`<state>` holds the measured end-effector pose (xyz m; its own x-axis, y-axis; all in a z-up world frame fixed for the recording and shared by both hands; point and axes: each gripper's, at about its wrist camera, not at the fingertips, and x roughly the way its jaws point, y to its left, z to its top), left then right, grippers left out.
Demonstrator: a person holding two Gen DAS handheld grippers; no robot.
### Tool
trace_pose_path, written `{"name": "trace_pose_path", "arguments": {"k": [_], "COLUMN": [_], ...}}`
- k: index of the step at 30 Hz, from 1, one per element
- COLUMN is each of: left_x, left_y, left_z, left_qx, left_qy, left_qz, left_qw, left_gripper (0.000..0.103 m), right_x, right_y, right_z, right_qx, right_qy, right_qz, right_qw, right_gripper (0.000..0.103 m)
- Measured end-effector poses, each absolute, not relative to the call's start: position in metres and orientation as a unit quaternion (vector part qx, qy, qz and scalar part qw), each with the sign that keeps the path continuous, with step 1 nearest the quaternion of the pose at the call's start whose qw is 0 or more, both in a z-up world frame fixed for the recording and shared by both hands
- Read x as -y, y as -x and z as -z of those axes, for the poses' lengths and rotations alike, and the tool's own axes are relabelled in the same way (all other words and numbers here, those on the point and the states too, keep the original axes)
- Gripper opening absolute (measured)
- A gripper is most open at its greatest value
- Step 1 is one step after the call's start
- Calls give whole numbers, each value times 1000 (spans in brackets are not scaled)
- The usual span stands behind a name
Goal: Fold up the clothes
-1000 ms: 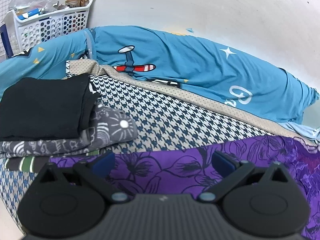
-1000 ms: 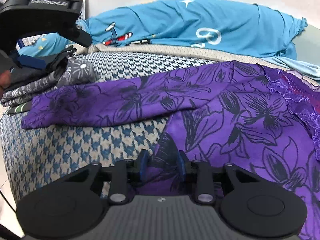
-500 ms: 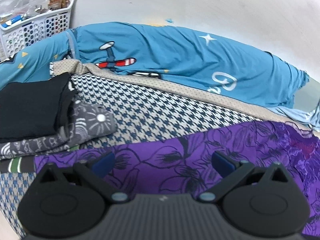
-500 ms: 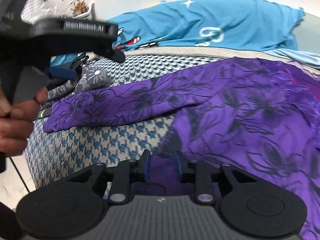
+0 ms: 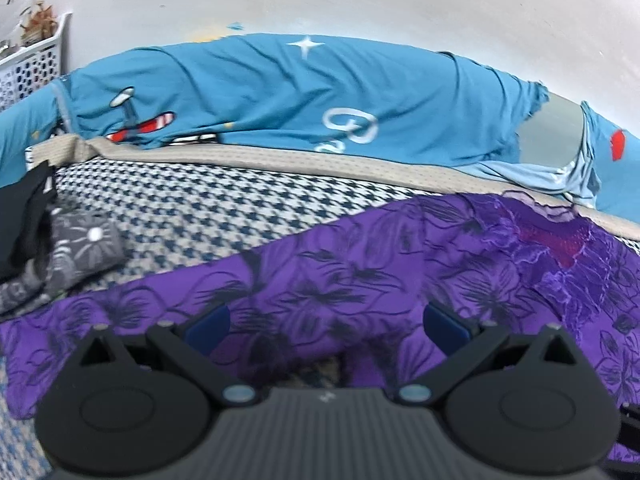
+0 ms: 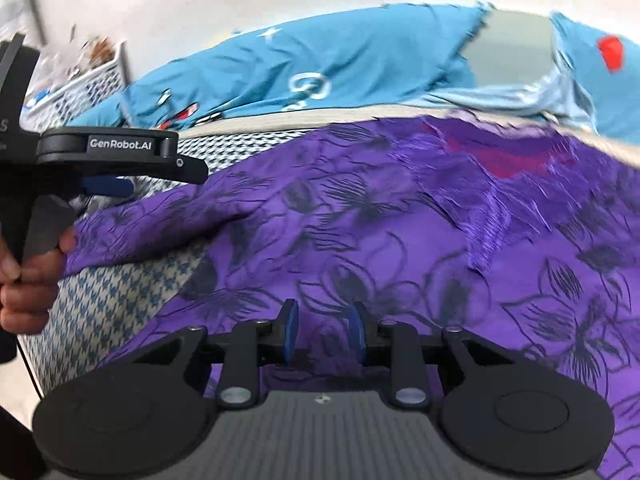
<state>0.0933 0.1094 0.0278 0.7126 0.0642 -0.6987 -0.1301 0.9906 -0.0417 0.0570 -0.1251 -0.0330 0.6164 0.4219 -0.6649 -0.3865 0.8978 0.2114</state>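
Note:
A purple garment [image 5: 360, 272] with black flower outlines and a lace neckline lies spread over the houndstooth bed cover [image 5: 192, 208]. My left gripper [image 5: 326, 328] hovers just above the garment's left sleeve part with its jaws wide open and nothing between the blue pads. In the right wrist view the same garment [image 6: 400, 220] fills the middle. My right gripper [image 6: 323, 336] is shut on a fold of the purple cloth near its front edge. The left gripper [image 6: 120, 168] appears side-on at the left there, held by a person's hand [image 6: 28, 280].
A folded stack [image 5: 60, 248] of black and grey patterned clothes sits at the left edge. Blue printed bedding [image 5: 280, 92] runs along the white wall behind. A white perforated basket [image 5: 28, 68] stands at the far left. The bed's front edge [image 6: 80, 320] drops away at lower left.
My left gripper has slid right and lower over the purple garment, so the folded stack now sits at the frame's edge. My right gripper has moved while still pinching the cloth; the view is blurred.

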Motion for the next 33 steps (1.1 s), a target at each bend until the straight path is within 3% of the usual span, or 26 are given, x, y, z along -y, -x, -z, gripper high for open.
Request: {"name": "trace_pose_path", "arguments": {"k": [21,33], "left_x": [-65,-54], "left_y": [-182,-222], "left_z": [6,44], "left_qx": [-356,-387], "left_qy": [50,24], "left_qz": [-86,-93], "left_qw": [929,917], "left_gripper": [103,103], "right_x": [155,172], "right_y": [-51,-59], "right_z": [36,32], "right_qx": [-396,-405], "right_qy": [-22,-48], "right_qz": [-248,-225], "right_qw": [884,885], "right_gripper": [32,33]}}
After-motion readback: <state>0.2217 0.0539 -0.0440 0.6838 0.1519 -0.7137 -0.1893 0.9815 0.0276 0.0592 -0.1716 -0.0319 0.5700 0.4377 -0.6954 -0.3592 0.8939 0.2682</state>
